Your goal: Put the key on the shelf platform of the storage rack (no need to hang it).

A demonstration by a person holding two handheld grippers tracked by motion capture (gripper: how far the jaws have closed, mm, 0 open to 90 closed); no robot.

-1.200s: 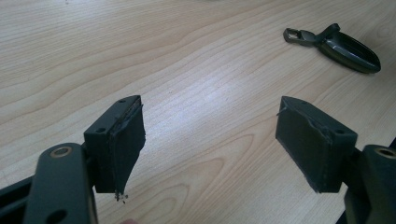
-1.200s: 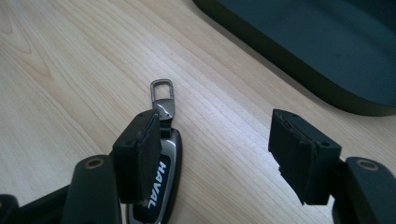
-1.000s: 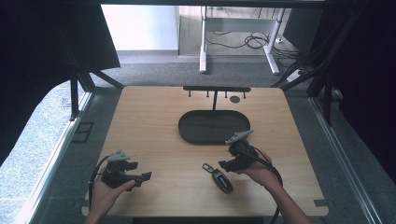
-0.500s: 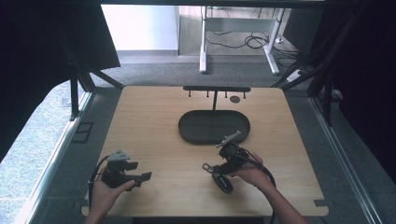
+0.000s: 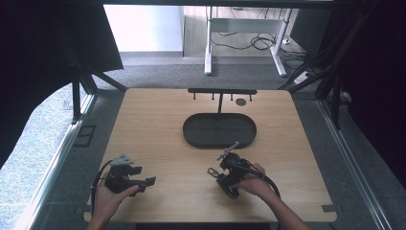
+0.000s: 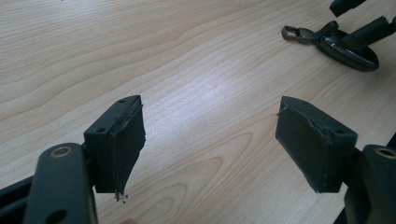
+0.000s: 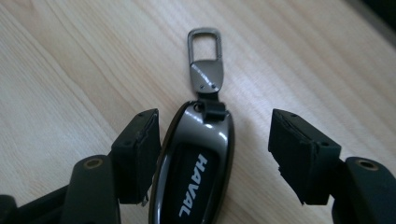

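- Table (image 5: 143, 120): light wood-grain top, rectangular, set on black frame struts.
- Floor (image 5: 158, 76): grey carpet all round the table.
- White desk legs (image 5: 208, 43) beyond the far edge, with loose black cables (image 5: 253, 43) on the floor beside them.
- Dark curtains (image 5: 43, 52) at both sides.
- Pale daylight on the far floor.

Your dark glossy HAVAL car key fob (image 7: 194, 172) with metal clip

It lies flat on the light wooden table (image 5: 158, 124); lettering faces up; clip points away from you

High view overlooks the table (image 5: 158, 124); both close gripper views share the key fob (image 6: 348, 44).
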